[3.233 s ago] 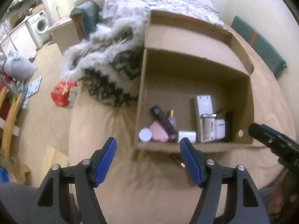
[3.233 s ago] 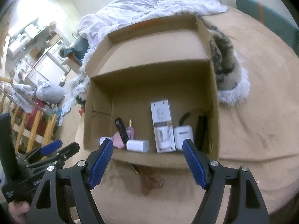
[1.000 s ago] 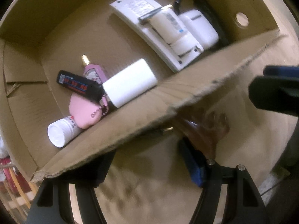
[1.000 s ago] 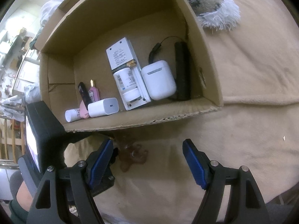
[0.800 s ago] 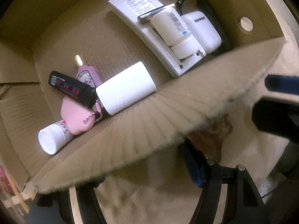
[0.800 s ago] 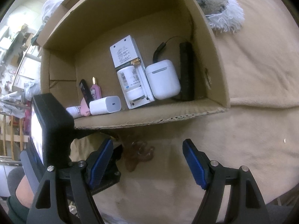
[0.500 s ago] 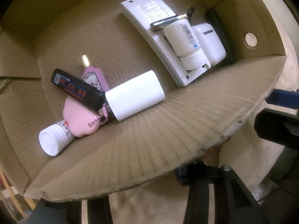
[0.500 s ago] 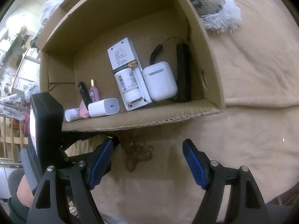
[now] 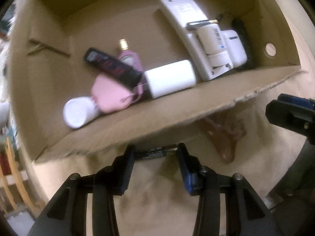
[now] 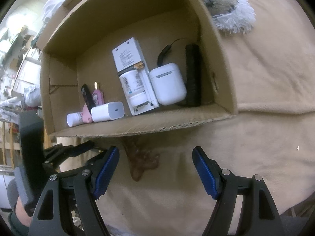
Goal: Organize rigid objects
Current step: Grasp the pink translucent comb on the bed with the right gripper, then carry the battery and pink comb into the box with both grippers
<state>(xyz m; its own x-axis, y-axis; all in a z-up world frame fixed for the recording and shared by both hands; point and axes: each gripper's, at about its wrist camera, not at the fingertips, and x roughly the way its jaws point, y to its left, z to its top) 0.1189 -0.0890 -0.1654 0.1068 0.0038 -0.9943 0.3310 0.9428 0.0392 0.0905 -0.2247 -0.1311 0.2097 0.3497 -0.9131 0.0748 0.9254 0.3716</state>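
My left gripper (image 9: pixel 155 151) is shut on a small black battery (image 9: pixel 155 151), held crosswise just below the near wall of the cardboard box (image 9: pixel 177 110). Inside the box lie a white charger block (image 9: pixel 170 78), a black tube (image 9: pixel 114 66), a pink bottle (image 9: pixel 130 59), a pink pouch (image 9: pixel 110 94), a small white bottle (image 9: pixel 76 114), a white remote (image 9: pixel 195 45) and a white earbud case (image 9: pixel 235 47). My right gripper (image 10: pixel 155 169) is open and empty over the tan blanket, in front of the box (image 10: pixel 137 129). A brown hair claw (image 10: pixel 141 161) lies between its fingers.
The box sits on a bed covered by a tan blanket (image 10: pixel 265 98). A furry white and grey throw (image 10: pixel 230 5) lies behind the box at the right. Room clutter and wooden furniture show at the far left (image 10: pixel 11 78).
My left gripper has dropped below the box's near wall, closed on the black battery, and pulled back slightly. The right gripper has stayed open in nearly the same place.
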